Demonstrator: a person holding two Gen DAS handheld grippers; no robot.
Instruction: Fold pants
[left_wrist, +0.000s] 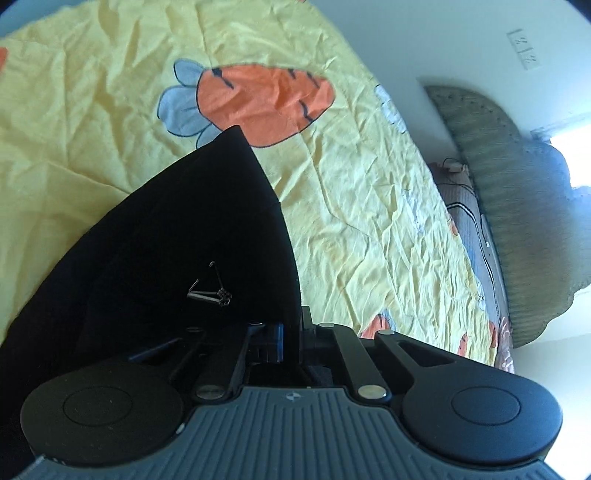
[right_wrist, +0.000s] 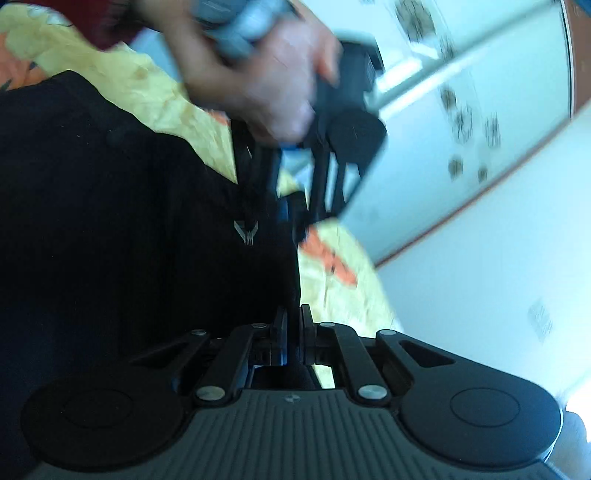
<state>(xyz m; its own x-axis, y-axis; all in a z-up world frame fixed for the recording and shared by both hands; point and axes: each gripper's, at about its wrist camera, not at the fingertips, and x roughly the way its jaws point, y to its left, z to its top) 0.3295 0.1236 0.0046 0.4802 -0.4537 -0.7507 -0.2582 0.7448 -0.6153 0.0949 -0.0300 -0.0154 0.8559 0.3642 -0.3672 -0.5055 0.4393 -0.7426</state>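
The black pants (left_wrist: 177, 236) hang over a yellow bed sheet with a carrot print (left_wrist: 266, 99). A small silver logo (left_wrist: 210, 290) shows on the cloth. My left gripper (left_wrist: 293, 332) is shut on the pants' edge, the fabric pinched between its fingers. In the right wrist view the pants (right_wrist: 110, 221) fill the left side, with the same logo (right_wrist: 245, 232). My right gripper (right_wrist: 294, 325) is shut on the pants' edge too. The other gripper (right_wrist: 295, 206) and the hand holding it (right_wrist: 258, 74) show ahead, blurred, gripping the same edge.
The yellow sheet (left_wrist: 369, 221) covers the bed. A woven headboard (left_wrist: 517, 221) and pillows (left_wrist: 476, 236) lie to the right, below a white wall with a socket (left_wrist: 524, 50). In the right wrist view a pale wardrobe front (right_wrist: 461, 129) stands beyond the bed.
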